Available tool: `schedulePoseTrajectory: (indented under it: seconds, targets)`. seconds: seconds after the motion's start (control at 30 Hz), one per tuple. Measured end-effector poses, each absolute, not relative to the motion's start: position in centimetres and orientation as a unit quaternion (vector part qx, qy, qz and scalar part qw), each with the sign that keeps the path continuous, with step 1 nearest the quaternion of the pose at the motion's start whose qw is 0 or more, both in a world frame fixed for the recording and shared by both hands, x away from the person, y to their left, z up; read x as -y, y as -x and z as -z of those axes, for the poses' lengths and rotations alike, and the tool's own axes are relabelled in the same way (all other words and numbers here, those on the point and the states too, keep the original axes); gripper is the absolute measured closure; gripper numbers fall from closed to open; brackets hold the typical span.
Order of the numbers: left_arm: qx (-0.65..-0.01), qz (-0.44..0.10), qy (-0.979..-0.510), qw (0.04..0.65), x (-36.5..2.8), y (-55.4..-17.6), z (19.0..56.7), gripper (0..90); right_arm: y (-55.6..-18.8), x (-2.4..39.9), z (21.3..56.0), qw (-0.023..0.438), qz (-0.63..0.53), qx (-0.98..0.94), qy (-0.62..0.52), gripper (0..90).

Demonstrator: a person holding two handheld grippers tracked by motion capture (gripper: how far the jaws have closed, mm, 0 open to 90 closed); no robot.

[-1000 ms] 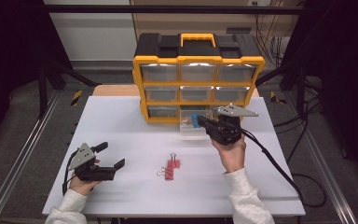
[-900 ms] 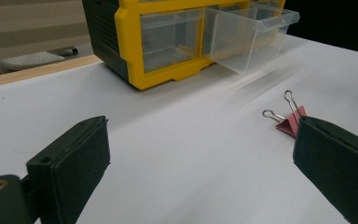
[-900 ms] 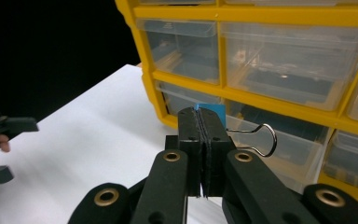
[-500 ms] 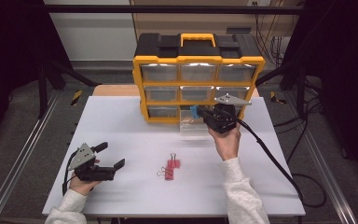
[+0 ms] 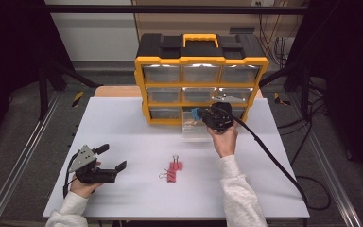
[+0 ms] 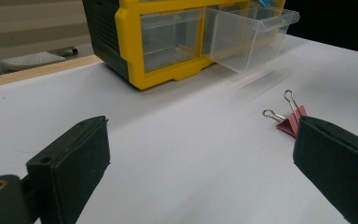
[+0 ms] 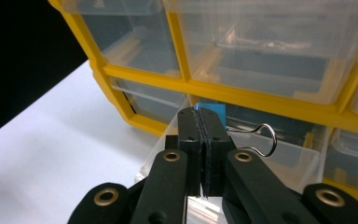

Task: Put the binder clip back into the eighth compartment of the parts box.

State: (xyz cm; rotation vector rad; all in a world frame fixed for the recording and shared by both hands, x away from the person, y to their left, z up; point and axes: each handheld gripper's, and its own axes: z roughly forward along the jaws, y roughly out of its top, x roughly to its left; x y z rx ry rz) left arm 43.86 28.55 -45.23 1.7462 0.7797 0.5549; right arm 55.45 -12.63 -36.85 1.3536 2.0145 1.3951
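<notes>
Right gripper [image 5: 199, 113] is extended forward over the pulled-out clear drawer [image 5: 196, 130] in the bottom row of the yellow organizer [image 5: 201, 61], forearm reaching up from the table's near edge, hand [image 5: 224, 139] gripping the body from behind with the cable trailing off to the person's right. In the right gripper view the jaws are pressed together with almost no gap, clamping a blue binder clip [image 7: 213, 113] by its body; one wire handle of it loops out past the jaw tips on the view's right. The clip hangs above the open drawer, just in front of the organizer's face; can't tell whether it touches the drawer rim. Left gripper [image 5: 113, 158] rests low on the white table [image 5: 123, 123] at the near left, hand [image 5: 82, 182] wrapped around its body, jaws pointing toward table centre and spread wide with nothing between them. Red binder clips [image 5: 171, 170] lie in a small cluster on the table between the two forearms, near the left gripper's far jaw in its own view, apart from both grippers.
</notes>
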Motion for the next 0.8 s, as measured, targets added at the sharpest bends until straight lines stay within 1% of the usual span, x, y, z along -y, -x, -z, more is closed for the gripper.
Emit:
schedulePoseTrajectory:
  seconds: [0.8]
  targets:
    - [-0.329,-0.234,-0.734,0.545,-28.6,-43.9,45.2,3.3,-57.4,12.1,40.4,0.144,-0.45,-0.716,-0.514,88.9]
